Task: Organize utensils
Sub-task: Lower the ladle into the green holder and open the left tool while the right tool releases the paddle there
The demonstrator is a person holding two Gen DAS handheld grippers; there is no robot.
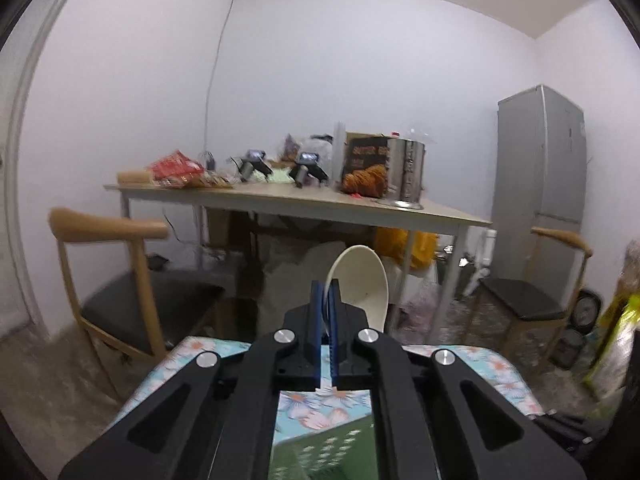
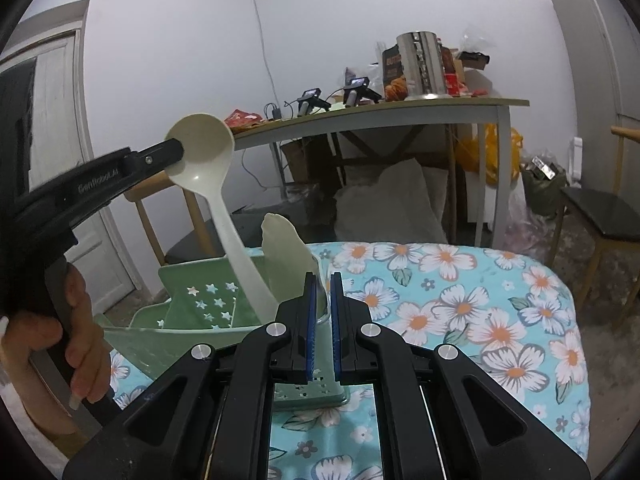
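Ladle point(image 2: 208, 168) tilted, bowl up, handle slanting down.

Ladle point(image 2: 208, 160) cream. Rack point(image 2: 200, 304) pale green with star cutouts. Cloth point(image 2: 460, 304) turquoise, white-orange flowers; gripper pads point(image 2: 311, 320) blue.

The cream plastic ladle point(image 2: 208, 168) was up in the air above the green rack point(image 2: 192, 320), bowl on top and tilted, with its long handle slanting down toward the rack's star-cutout panel. It was pinched at the rim of the bowl. Right next to it, a second cream utensil point(image 2: 286, 256), flat and blade-like, probably a rice paddle, stood upright at the rack's right end, in the little green perforated cup point(image 2: 316, 390) there. The rack itself was pale green plastic, low-walled with a raised back panel, and sat on the floral cloth.
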